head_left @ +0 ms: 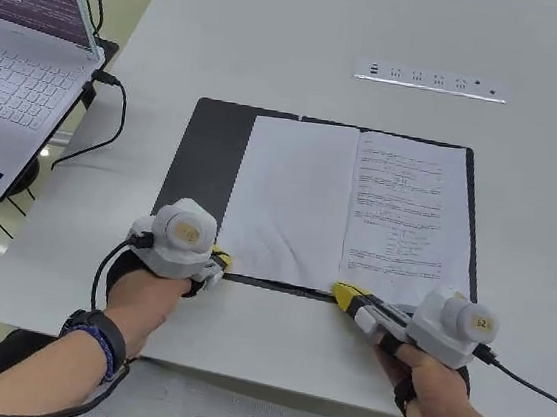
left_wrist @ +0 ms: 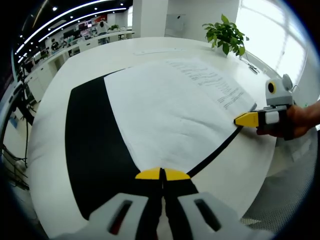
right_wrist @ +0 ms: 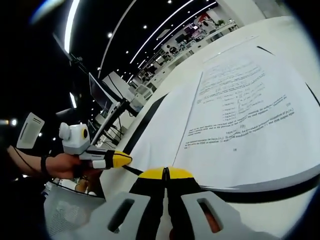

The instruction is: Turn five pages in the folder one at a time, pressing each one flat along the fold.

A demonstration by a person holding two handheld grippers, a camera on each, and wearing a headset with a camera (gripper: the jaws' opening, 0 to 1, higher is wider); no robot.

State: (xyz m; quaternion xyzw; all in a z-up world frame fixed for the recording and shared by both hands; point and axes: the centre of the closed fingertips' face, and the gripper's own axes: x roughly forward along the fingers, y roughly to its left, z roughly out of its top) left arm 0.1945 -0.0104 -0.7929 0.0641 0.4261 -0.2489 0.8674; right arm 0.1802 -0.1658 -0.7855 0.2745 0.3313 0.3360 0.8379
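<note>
Yellow-tipped jaws on both tools are pressed together with nothing between them. The left gripper (head_left: 220, 259) sits at the near left corner of the blank left page (head_left: 284, 204), its tips over the dark edge of the folder (head_left: 203, 160). The right gripper (head_left: 346, 295) points at the near edge of the folder, just beside the foot of the fold (head_left: 349, 207).

The folder lies open and flat on the white tabletop (head_left: 277, 47), with the black inner cover exposed to the left of the blank sheet. The printed right page (head_left: 409, 213) lies level on the other side of the fold.

Assessment: this appears to be a pause between turns, with both visible pages down and no sheet lifted. The next move calls for one gripper to spread its jaws, take a single sheet of the printed page at its near edge, carry it across the fold, then run closed tips along the fold to flatten it. Taking two sheets together is the main risk.

Not determinable:
- how many pages are already turned
- how many sheets lie beneath
- whether either pair of tips touches the paper
- the printed text, which is too small to read

A laptop (head_left: 25, 49) is cut off at the left frame edge.
</note>
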